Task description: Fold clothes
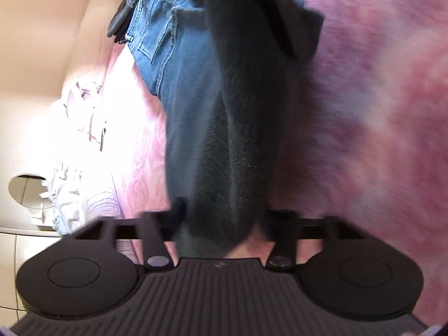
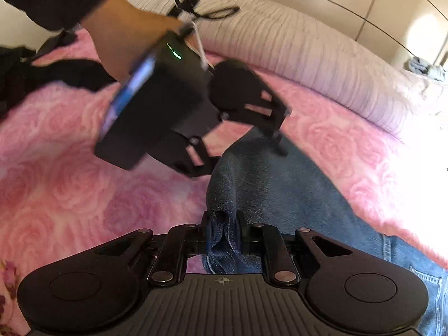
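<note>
a pair of blue jeans (image 2: 294, 196) lies on a pink rose-patterned blanket (image 2: 70, 168) that covers the bed. in the right wrist view, the right gripper (image 2: 224, 238) has its jaws drawn in tight on a bunched fold of the denim hem, the cloth squeezed between the pads. further up the same leg, the left gripper (image 2: 249, 151), held by a hand (image 2: 126, 33) in a dark sleeve, stands on the fabric edge. in the left wrist view, the left gripper's jaws sit fairly close on a dark, blurred stretch of jeans running between them. a white ribbed pillow (image 2: 280, 44) lies beyond the blanket.
</note>
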Tool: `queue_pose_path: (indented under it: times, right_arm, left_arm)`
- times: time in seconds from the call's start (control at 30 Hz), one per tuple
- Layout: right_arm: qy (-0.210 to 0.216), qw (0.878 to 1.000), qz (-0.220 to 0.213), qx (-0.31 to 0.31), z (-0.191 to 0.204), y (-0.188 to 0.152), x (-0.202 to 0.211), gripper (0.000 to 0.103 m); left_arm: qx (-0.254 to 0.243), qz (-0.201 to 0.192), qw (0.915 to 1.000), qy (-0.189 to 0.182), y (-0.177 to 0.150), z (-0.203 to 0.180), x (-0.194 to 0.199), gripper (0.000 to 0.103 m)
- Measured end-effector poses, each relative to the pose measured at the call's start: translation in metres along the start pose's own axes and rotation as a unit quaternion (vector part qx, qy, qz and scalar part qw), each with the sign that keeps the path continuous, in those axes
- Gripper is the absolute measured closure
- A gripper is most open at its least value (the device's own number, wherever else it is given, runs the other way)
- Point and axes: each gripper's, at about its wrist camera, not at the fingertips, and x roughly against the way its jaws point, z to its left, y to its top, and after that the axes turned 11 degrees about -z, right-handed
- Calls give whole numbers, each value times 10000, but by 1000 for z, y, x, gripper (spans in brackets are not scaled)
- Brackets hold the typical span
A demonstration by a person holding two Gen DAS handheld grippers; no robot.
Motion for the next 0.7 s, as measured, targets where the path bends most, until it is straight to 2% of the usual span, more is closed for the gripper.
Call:
queue_pose_path:
  times: [0.07,0.13,0.27,0.37,0.5,0.63,0.7]
  right_arm:
    - [-16,9998,-47,-171,-9,4,8,89]
    - [62,9997,-118,-203,-12,8,15,90]
    - [389,9986,-326,-165,-3,16,37,90]
    - [674,9963,-453,-272,15,24,56,90]
    - [1230,9896,-599,-446,43,37,81,90]
    - [2046,9747,-649,-631,66,43,101,90]
    - [2332,9671,-683,-748,72,43,111,90]
  left_arm:
    - [109,83,9998,-115,2,11,0,86]
    - [183,180,9995,-168,5,19,10,88]
    - [373,332,9986,-167,17,24,52,89]
    - [585,566,9962,-304,29,22,91,89]
    - [895,1044,9880,-705,40,5,147,89]
    - [1141,1434,9751,-1249,58,-12,200,89]
    - [1283,1515,9708,-1344,68,-5,211,88]
